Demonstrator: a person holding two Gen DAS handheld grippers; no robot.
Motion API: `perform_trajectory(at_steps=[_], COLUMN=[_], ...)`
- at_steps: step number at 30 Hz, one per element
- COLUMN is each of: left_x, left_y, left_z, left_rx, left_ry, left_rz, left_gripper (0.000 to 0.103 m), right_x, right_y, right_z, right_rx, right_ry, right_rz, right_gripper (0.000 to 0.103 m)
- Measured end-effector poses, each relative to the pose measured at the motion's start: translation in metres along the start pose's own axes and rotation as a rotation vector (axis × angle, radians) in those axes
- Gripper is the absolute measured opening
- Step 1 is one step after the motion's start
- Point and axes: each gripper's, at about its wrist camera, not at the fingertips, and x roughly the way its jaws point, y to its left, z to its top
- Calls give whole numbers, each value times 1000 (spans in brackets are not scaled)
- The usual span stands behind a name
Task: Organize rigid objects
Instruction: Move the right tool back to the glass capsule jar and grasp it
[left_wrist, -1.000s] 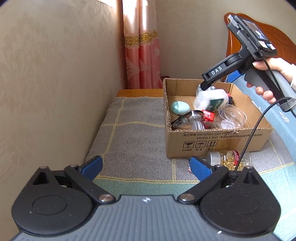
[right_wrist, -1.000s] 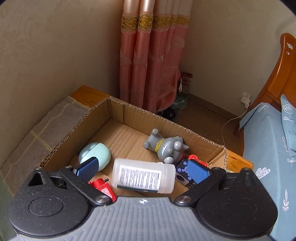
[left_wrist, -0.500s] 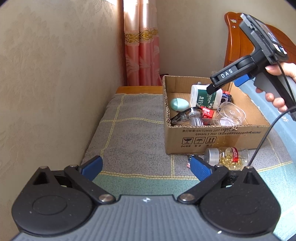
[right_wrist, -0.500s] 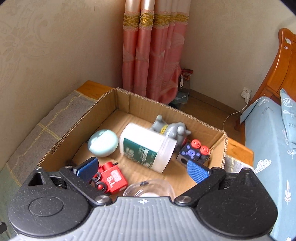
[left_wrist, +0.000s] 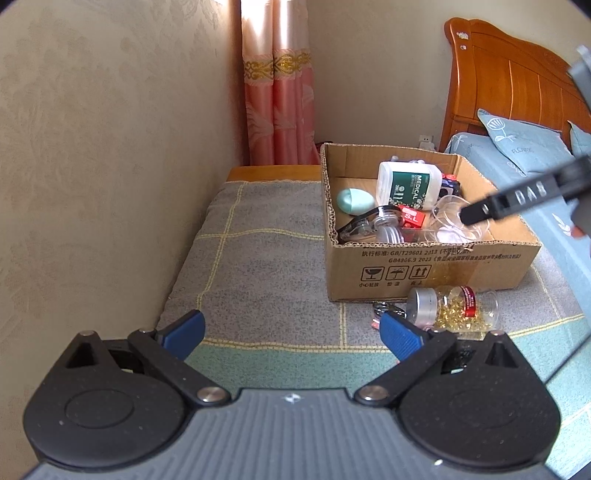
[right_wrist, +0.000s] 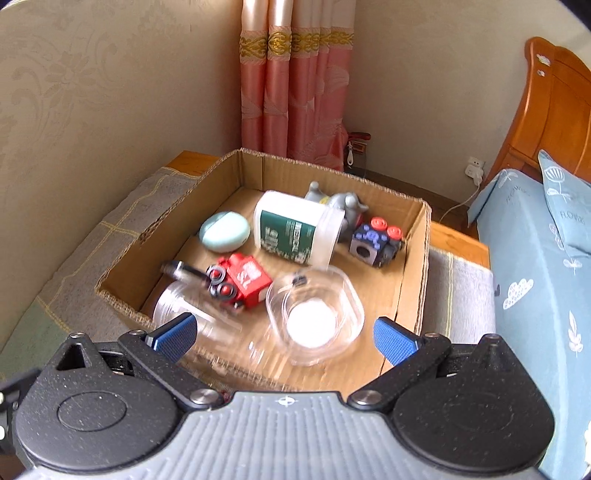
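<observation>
A pink curtain (left_wrist: 280, 92) hangs by a wooden headboard (left_wrist: 506, 74) (blue pillow (left_wrist: 524, 140) beneath).

Inside cardboard box (right_wrist: 413, 266): 1 white bottle (right_wrist: 295, 230), 1 mint egg-shaped case (right_wrist: 224, 231), 1 grey figurine (right_wrist: 338, 203), 1 red toy car (right_wrist: 240, 280), 1 dark block toy (right_wrist: 375, 242), 1 clear square dish (right_wrist: 314, 314), 1 clear jar (right_wrist: 177, 306). In front of box: 1 capsule bottle (left_wrist: 452, 306), 1 keyring (left_wrist: 386, 310).

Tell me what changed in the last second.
The right gripper let go of the white bottle, which now lies in the box against the grey figurine; the gripper, open, pulled back. The left gripper stayed open, and the jar stayed outside the box.
</observation>
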Motion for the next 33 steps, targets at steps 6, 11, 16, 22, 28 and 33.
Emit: perform_trajectory(at_steps=[6,11,16,22,28,33], left_x=[3,3,2,2,2,6], left_y=[10,18,22,23,18,13], left_z=[-1,0,-1,-4,-5,-5], left_rx=[-15,-33,-37,-41,-25,-12], left_ry=[10,9,12,17,20,24], left_rz=[27,40,48,41,31,-2], left_gripper=[100,100,100,100,100,100], right_x=[-2,-1,18,37,47,42], right_y=[15,42,58,70,64,48], right_z=[-48,-73,-87,-83,-84,-91], right_rx=[71,81,136,168,214,238], right_ry=[-66,-114,-92,-101,-63,-49], right_rz=[-44,-80,-61,-105,-113,-115], right_gripper=[103,103,103,103,103,103])
